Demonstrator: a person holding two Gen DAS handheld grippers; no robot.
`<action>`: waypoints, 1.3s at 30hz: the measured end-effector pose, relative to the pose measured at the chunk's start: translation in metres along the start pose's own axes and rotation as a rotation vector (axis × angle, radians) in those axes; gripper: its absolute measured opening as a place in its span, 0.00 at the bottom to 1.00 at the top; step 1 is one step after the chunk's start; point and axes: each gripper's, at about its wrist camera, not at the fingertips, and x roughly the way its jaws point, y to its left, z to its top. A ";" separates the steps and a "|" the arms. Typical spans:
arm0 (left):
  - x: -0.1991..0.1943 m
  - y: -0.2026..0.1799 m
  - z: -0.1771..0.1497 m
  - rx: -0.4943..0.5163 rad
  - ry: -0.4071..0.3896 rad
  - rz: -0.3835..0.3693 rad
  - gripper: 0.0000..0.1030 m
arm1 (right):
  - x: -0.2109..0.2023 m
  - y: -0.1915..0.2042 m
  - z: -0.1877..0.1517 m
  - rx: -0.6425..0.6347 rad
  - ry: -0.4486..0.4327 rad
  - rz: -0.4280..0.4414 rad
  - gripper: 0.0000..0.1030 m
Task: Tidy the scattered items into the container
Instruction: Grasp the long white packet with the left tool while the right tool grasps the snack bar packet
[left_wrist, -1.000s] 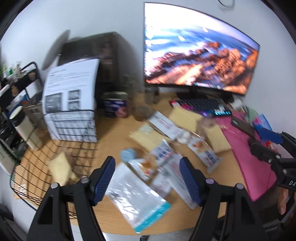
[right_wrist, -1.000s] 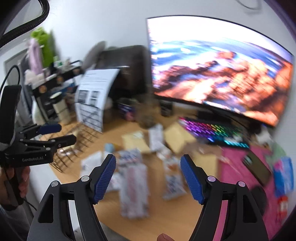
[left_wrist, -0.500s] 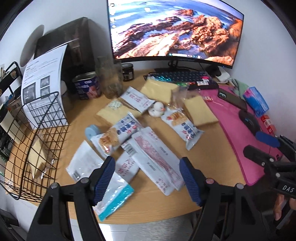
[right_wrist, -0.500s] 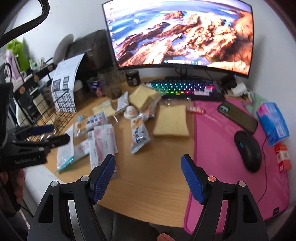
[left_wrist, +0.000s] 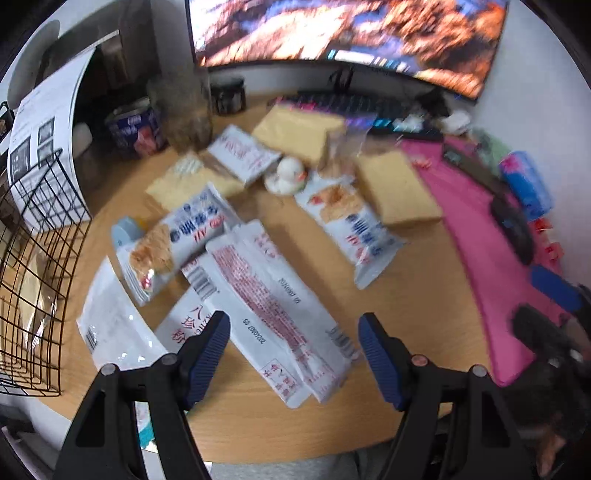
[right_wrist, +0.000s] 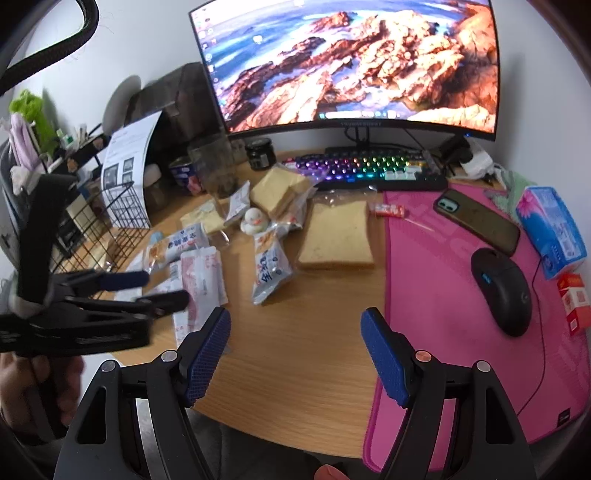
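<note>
Snack packets lie scattered on the wooden desk: a long white packet with red print (left_wrist: 273, 295) (right_wrist: 201, 280), blue-and-white packets (left_wrist: 184, 236) (left_wrist: 351, 221) (right_wrist: 269, 269), bagged bread slices (left_wrist: 399, 188) (right_wrist: 336, 236), a clear bag (left_wrist: 114, 325) and a white duck toy (left_wrist: 288, 173) (right_wrist: 255, 221). The black wire basket (left_wrist: 37, 277) (right_wrist: 99, 229) stands at the left with one bagged item inside. My left gripper (left_wrist: 295, 339) (right_wrist: 164, 286) hangs open just above the near end of the red-print packet, holding nothing. My right gripper (right_wrist: 295, 332) (left_wrist: 543, 306) is open over bare wood, beside the pink mat.
A monitor (right_wrist: 351, 66) and lit keyboard (right_wrist: 369, 166) line the back. The pink mat (right_wrist: 443, 295) carries a mouse (right_wrist: 502, 288), phone (right_wrist: 476, 218) and tissue box (right_wrist: 550, 229). A tin (left_wrist: 136, 129), glass jar (left_wrist: 184, 110) and printed sheet (left_wrist: 44, 122) stand near the basket.
My left gripper has sunk and come in close over the packets. The right gripper lowered toward the desk, then held still. Both jaws stayed at the same width.
</note>
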 end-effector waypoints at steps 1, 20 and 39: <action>0.005 -0.002 0.001 -0.005 0.010 0.010 0.74 | 0.001 -0.002 0.000 0.003 0.001 0.004 0.72; 0.037 -0.002 0.005 -0.005 0.000 0.181 0.55 | 0.013 -0.026 0.000 0.029 -0.003 0.046 0.72; -0.017 0.031 0.012 -0.051 -0.109 0.121 0.43 | 0.061 0.010 0.034 -0.106 -0.013 0.128 0.72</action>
